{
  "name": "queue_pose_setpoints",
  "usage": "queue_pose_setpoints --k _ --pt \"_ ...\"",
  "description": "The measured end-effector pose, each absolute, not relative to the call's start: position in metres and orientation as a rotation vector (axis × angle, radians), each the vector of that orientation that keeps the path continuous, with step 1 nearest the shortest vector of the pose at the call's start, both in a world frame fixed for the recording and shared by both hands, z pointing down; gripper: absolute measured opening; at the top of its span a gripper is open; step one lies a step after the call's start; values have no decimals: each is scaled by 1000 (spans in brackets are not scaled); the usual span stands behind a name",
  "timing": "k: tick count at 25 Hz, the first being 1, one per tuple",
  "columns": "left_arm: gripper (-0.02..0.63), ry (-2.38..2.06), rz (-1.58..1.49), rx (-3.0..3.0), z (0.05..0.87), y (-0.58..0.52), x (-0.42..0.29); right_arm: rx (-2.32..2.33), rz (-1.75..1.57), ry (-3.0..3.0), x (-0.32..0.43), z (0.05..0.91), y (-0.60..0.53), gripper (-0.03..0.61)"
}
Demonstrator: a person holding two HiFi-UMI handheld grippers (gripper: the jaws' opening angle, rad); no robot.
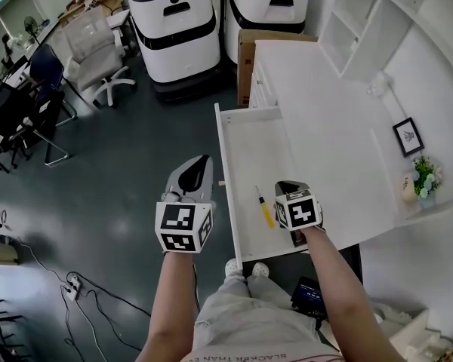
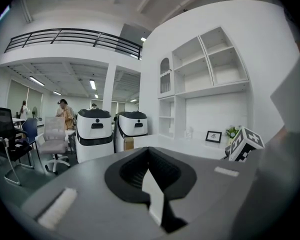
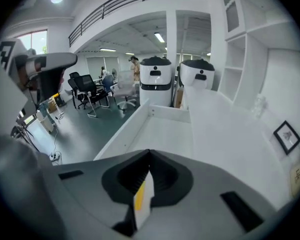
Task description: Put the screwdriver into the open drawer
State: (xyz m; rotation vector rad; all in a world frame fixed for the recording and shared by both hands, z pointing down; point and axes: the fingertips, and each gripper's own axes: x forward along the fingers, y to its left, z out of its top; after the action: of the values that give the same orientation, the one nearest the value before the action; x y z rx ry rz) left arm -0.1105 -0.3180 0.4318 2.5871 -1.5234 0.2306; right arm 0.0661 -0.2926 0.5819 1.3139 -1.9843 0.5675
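– Nearest, the person's forearms reach out. What do the grippers hold?
– Nothing. The left gripper hangs over the floor, jaws pressed together and empty. The right gripper is clenched on nothing too, over the open drawer.
– And the screwdriver?
– It lies on the drawer's floor, toward the end nearest the person, just beside the right gripper. Placing looks done; the next move probably calls only for drawing clear.

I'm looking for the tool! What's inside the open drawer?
A yellow screwdriver lies on the white floor of the drawer. The right claw covers the part beneath it, so that bit can't be seen.
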Motion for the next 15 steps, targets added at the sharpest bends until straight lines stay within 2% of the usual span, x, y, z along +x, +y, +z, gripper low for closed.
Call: queue_pose_setpoints --k 15 --pt "8 -1636 141 2644 368 -302 -93 1301 326 -2158 73 476 -297 8"
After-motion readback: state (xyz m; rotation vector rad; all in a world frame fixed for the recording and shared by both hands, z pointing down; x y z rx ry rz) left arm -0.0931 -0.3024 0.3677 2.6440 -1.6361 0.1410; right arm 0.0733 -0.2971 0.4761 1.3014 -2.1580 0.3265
